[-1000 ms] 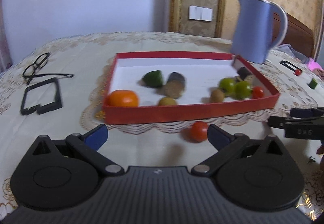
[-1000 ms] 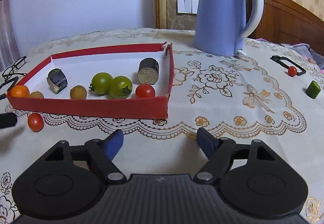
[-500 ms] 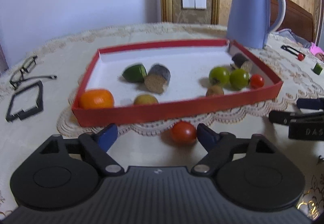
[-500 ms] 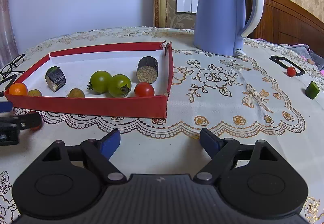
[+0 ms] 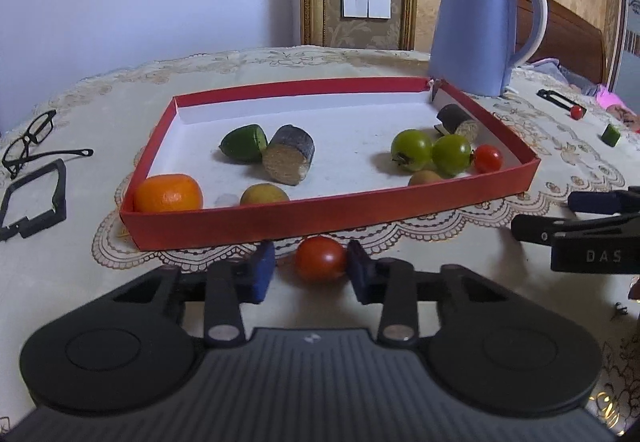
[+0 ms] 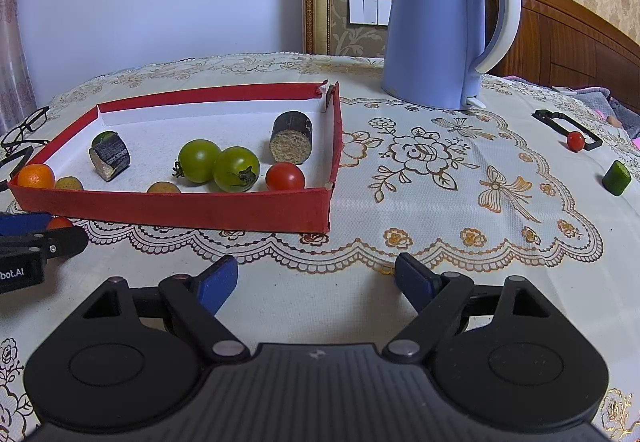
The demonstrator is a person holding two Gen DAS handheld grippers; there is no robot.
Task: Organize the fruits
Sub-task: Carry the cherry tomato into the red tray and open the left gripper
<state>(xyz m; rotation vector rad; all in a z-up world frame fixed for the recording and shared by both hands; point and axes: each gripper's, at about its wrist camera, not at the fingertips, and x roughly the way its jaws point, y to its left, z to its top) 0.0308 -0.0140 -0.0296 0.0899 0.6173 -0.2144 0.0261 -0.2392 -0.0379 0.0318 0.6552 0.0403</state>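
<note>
Closing around a red tomato (image 5: pixel 321 258), the left claw (image 5: pixel 310 269) is sitting low on the tablecloth (image 6: pixel 440 202) just short of the red tray (image 5: pixel 320 216); its jaws have just been narrowing, the right pad (image 5: pixel 357 266) is touching the tomato's side, and a small gap is showing between the fruit and the left pad (image 5: pixel 262 270), so the grip is not yet complete. To do this step well, the jaws should be squeezing gently until both pads are bearing on the widest part of the tomato, since a round, smooth fruit is likely to roll toward the free side or squirt out under an off-centre pinch. Lifting should be waiting until the fruit is sitting centred, and the lift should be clearing the tray's near wall, which is standing directly ahead of the fingertips. The right claw (image 6: pixel 316 282) is hanging wide open over bare cloth, holding nothing, off to the right of the left one. Ahead of both, the tray is holding an orange (image 5: pixel 168 193), a green cut piece (image 5: pixel 244 142), two dark cut cylinders (image 5: pixel 290 158), two green tomatoes (image 5: pixel 430 148), a small red tomato (image 5: pixel 488 158) and two small yellowish fruits (image 5: pixel 264 195). Beyond the right claw, another small red fruit (image 6: pixel 576 141) and a green chunk (image 6: pixel 617 178) are lying loose outside the tray.
</note>
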